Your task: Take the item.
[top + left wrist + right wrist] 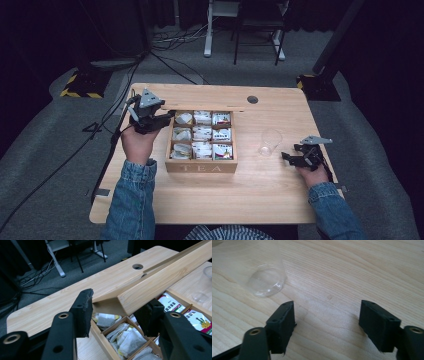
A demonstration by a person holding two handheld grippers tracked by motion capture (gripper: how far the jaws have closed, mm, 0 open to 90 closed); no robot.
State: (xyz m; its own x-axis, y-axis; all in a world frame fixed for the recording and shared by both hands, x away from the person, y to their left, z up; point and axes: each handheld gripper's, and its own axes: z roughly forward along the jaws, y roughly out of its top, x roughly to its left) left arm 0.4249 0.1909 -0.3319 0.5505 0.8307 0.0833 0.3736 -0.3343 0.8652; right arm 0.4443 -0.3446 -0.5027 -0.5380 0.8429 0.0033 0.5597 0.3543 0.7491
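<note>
The left gripper (167, 116) is held raised in the left hand (137, 142), its jaws spread wide and pointing right. The right gripper (286, 157) lies low in the right hand (312, 175), its jaws parted and pointing left. Both forearms, in denim sleeves (131, 200), come up from the near edge.

"TEA" stands on the front wall of the wooden box (201, 168), just beside the left gripper (167, 119).
</note>
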